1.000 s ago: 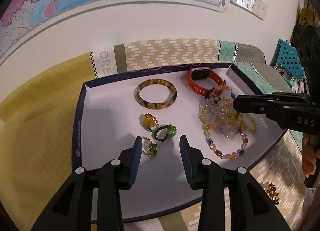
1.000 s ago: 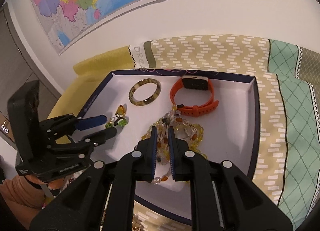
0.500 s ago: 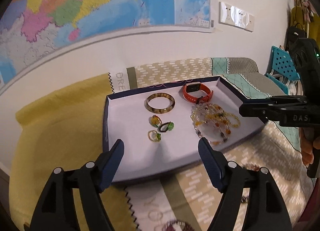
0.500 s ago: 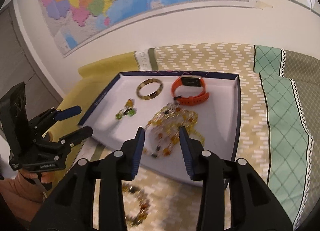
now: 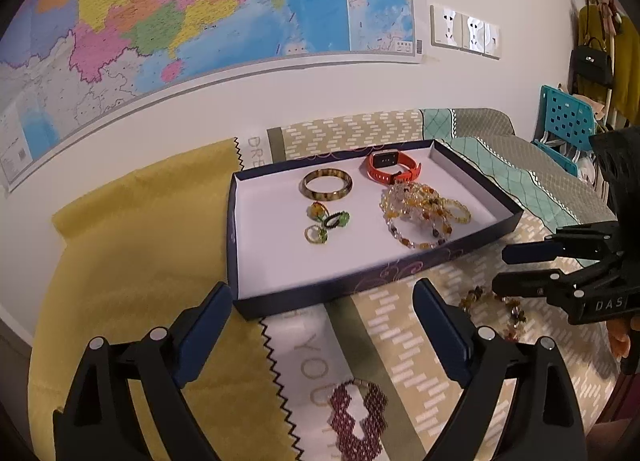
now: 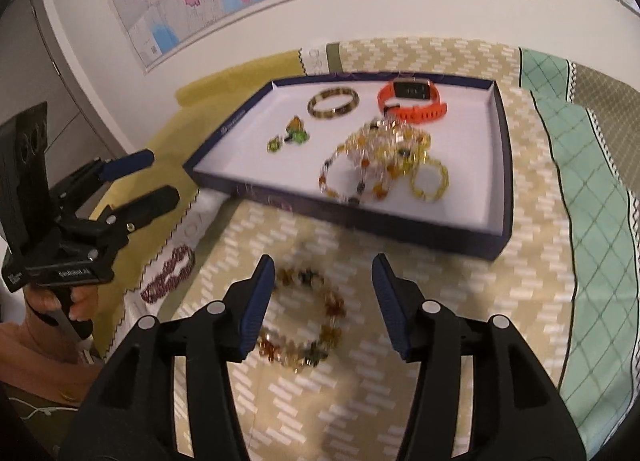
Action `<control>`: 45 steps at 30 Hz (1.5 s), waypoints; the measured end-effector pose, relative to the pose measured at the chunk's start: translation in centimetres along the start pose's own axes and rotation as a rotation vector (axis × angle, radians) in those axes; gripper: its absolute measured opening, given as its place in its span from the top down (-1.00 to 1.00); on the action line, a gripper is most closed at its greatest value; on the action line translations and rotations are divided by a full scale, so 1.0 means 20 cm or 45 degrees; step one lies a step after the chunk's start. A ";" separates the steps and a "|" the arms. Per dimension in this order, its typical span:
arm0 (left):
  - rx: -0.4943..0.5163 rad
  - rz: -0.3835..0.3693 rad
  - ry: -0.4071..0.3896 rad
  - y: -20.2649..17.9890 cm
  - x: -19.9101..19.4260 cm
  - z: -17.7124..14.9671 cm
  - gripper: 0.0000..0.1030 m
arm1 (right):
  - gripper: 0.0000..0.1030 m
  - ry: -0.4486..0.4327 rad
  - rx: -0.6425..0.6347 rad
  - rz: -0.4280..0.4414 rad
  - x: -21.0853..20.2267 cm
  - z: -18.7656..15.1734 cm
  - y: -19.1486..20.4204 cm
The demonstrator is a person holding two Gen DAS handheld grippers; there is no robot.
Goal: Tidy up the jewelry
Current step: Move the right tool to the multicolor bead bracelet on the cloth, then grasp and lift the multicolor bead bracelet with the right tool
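A navy tray (image 5: 360, 281) (image 6: 502, 165) with a white floor holds a tortoiseshell bangle (image 5: 327, 183) (image 6: 333, 102), an orange watch (image 5: 392, 166) (image 6: 412, 101), three bead rings (image 5: 326, 221) (image 6: 290, 135) and a heap of amber bead bracelets (image 5: 424, 213) (image 6: 380, 161). An amber bead bracelet (image 6: 304, 321) (image 5: 492, 305) lies on the cloth in front of the tray. A dark red bead bracelet (image 5: 358, 417) (image 6: 170, 273) lies nearer the left. My left gripper (image 5: 322, 333) is open and empty above the cloth. My right gripper (image 6: 322, 301) is open and empty over the amber bracelet.
A patchwork cloth (image 6: 400, 401) in yellow, olive and teal covers the surface. A wall with a map (image 5: 200, 9) and sockets (image 5: 464, 31) stands behind. A blue chair (image 5: 564, 121) and hanging bags are at the far right.
Both grippers have pulled back from the tray and opened wide. The right one, shut a second ago above the bracelet heap, now hangs over the loose amber bracelet on the cloth.
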State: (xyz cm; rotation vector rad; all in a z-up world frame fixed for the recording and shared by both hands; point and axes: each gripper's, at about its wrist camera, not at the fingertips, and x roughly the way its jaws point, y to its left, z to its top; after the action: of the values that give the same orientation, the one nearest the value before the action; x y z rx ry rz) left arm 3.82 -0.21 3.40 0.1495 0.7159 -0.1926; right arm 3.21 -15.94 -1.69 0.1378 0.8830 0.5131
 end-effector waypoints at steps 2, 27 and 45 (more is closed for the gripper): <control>-0.009 -0.002 0.005 0.01 -0.01 -0.01 -0.72 | 0.02 0.005 0.002 -0.012 0.00 -0.03 0.00; -0.031 0.019 0.032 0.04 -0.07 -0.14 -0.72 | -0.05 0.033 -0.064 -0.112 0.02 -0.11 0.07; 0.022 -0.155 0.131 0.05 -0.04 -0.26 -0.42 | 0.77 0.033 -0.139 -0.241 0.05 -0.11 0.10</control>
State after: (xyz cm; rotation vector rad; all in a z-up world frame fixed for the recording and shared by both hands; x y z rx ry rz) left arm 0.20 1.81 0.14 0.1327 0.8263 -0.3093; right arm 1.28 -13.86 -3.09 -0.0523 0.8810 0.3856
